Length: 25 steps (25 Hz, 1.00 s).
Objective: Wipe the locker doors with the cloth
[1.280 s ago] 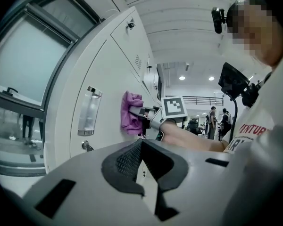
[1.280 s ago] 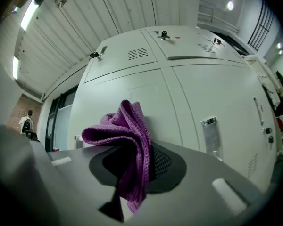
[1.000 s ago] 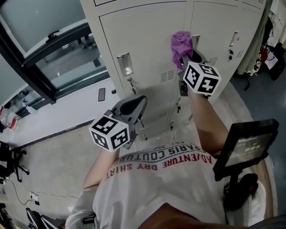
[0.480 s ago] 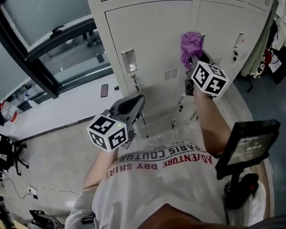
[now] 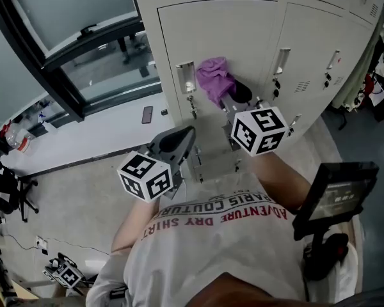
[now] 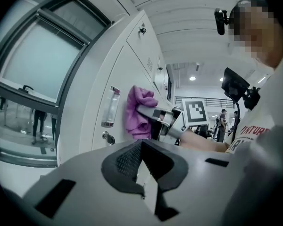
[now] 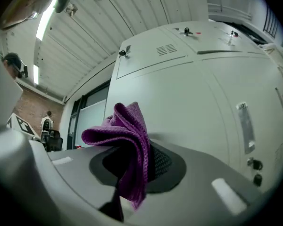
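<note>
R gripper (image 7: pixel 132 169) pinches bunched purple cloth (image 5: pixel 214 79) on door (image 5: pixel 230 31) by handle-side edge; L gripper (image 6: pixel 141 166) pressed together, empty, clear of lockers.

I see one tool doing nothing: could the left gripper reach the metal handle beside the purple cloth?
Probably yes. The left gripper hangs back from the locker, but nothing lies between it and the handle; the cloth sits to one side.

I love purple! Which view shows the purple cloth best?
Right gripper view: the crumpled purple cloth looks big, pinched in the right tool. Head view: small against the cream locker door; left gripper view, sideways.
</note>
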Motion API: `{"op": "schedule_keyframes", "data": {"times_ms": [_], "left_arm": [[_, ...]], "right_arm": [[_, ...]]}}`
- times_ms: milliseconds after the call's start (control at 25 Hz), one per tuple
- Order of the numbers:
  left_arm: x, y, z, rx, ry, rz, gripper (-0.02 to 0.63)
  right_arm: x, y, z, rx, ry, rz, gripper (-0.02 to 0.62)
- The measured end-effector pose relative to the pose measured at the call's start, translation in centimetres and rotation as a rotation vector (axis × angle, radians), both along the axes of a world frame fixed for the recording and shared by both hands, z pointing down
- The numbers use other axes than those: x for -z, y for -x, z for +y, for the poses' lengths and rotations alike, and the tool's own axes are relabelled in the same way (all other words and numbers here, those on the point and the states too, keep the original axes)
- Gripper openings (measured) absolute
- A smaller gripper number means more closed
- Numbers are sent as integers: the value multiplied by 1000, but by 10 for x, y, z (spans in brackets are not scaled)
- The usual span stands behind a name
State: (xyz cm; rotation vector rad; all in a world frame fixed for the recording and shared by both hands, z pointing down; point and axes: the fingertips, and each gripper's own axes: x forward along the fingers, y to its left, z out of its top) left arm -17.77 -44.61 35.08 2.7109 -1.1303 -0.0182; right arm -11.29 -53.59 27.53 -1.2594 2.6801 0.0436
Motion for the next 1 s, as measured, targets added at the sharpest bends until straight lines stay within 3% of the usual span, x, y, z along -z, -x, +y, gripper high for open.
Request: {"op": "schedule_keyframes", "data": {"times_ms": [160, 400, 760, 1000], "left_arm": [[-1, 8, 0, 12, 0, 5, 2], [-3, 13, -2, 26, 7, 10, 2], [-2, 14, -3, 22, 14, 2, 2], [-3, 8, -2, 16, 23, 0, 2]], "right_arm": [[-34, 34, 6, 58, 41, 42, 71], [-66, 52, -7, 61, 77, 102, 71], [-72, 52, -17, 35, 80, 103, 71], [-72, 23, -26, -14, 101, 74, 71]]}}
